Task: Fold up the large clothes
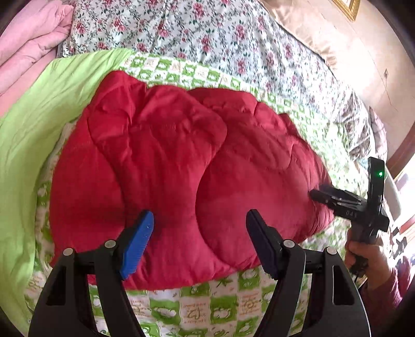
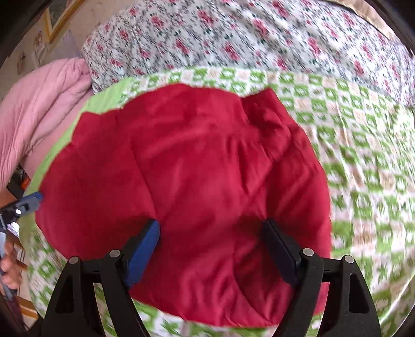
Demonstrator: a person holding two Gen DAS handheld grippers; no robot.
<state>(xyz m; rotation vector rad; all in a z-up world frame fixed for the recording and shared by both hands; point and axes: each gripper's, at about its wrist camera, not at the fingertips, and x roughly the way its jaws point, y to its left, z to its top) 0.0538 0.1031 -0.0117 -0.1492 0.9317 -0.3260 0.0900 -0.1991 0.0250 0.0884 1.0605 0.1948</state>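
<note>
A red padded garment [image 1: 181, 166] lies folded into a puffy bundle on a green-and-white patterned quilt [image 1: 197, 306]. My left gripper [image 1: 199, 217] is open just above the bundle's near edge, holding nothing. My right gripper [image 2: 210, 228] is open over the same garment [image 2: 197, 166], with red fabric showing between the fingers but not clamped. In the left wrist view the right gripper [image 1: 316, 194] shows from the side at the bundle's right edge. The left gripper's blue fingertip [image 2: 33, 198] shows at the bundle's left edge in the right wrist view.
A plain lime-green edge of the quilt [image 1: 28, 134] is turned up on the left. A folded pink blanket [image 1: 33, 33] lies at the far left. A floral sheet [image 1: 207, 33] covers the bed behind. A wall with a gold picture frame [image 1: 348, 7] is beyond.
</note>
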